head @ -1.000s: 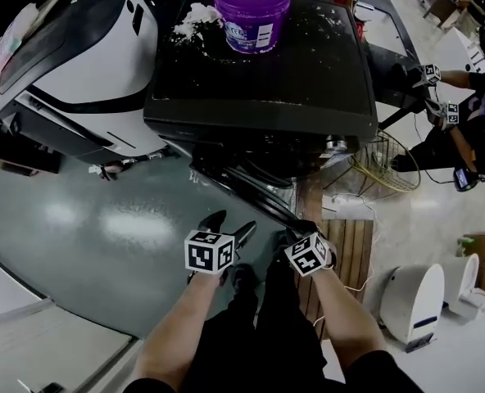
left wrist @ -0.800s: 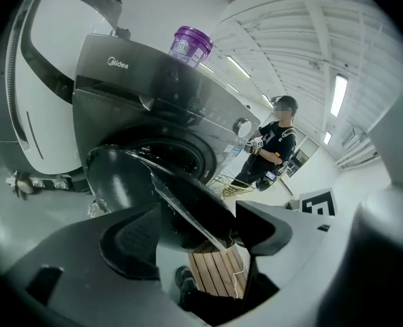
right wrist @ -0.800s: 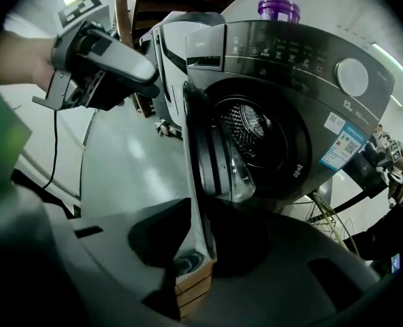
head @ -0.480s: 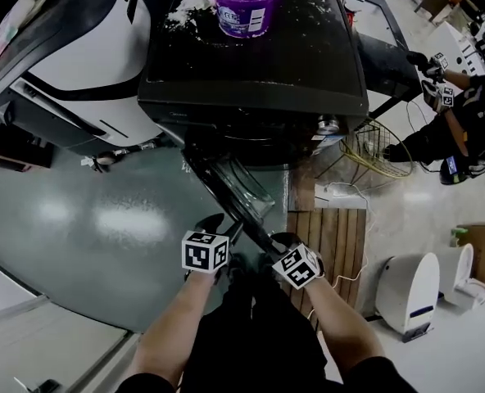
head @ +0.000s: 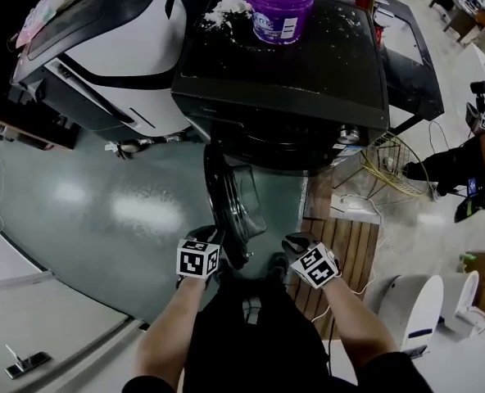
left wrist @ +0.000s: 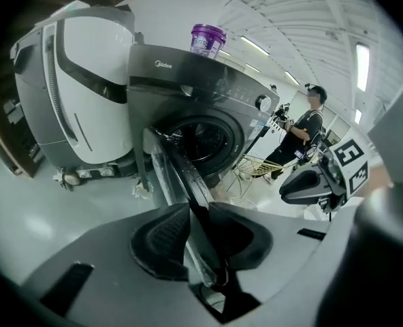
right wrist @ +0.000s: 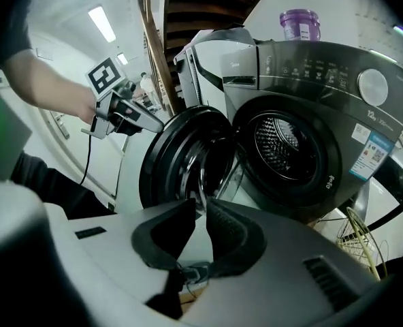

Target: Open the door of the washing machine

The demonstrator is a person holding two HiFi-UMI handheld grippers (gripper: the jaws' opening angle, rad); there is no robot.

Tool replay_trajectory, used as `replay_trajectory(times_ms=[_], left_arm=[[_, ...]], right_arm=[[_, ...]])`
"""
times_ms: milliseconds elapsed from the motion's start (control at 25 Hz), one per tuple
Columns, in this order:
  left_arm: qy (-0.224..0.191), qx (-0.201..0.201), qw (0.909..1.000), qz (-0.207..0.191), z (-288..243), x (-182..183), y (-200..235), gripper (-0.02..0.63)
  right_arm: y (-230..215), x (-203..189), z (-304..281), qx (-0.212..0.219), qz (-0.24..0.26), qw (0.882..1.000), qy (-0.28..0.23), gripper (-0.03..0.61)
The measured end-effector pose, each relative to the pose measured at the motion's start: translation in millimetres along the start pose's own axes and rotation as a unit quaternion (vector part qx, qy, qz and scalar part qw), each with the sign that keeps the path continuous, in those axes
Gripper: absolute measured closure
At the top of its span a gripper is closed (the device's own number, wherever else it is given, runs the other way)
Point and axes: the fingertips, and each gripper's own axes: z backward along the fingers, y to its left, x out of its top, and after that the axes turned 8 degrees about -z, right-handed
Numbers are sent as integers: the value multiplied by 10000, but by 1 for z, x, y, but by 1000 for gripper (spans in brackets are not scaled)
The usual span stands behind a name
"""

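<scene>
Washing machine (head: 283,80) – dark front-loader; purple tub (head: 280,6) on its top; white machine (head: 111,47) just beside it. Door (head: 230,199) – swung wide open on its hinge, standing out from the front towards the person; drum mouth (right wrist: 286,142) uncovered. Left gripper (left wrist: 191,213) – jaws have just been closing, now clamped on the door's outer rim, which runs between the pads. Right gripper (right wrist: 201,210) – jaws have just been closing, tips all but together, nothing between them; held near the door, apart from it.
</scene>
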Motion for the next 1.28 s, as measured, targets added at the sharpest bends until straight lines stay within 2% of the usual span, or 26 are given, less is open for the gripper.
replay_trajectory(times_ms=[120,280,400,640,760,1040,1280], left_arm=[[103,-33,9999,40,13,-13,20,520],[-6,-46,9999,99,30,-26,51,529],[-67,-57,10000,28,42,-35,75,540],[-57,-44,9997,-237,57,-43,123,545],[-27,-23,9995,-329,62,-44,146,545],[36,106,9996,-241,76,-43,196,549],[-487,190,9982,-287,103,-16,213,549]], right_arm=[[20,12,-5,68,-150,9998,-70,518],[53,40,-18,61,-209,9996,-171,520],[81,61,-29,35,-383,9988,-307,522],[124,85,-45,5,-363,9987,-354,522],[133,94,-47,-83,-400,9984,-384,522],[139,121,-33,-292,-513,9970,-509,523],[141,143,-23,-429,-709,9937,-752,525]])
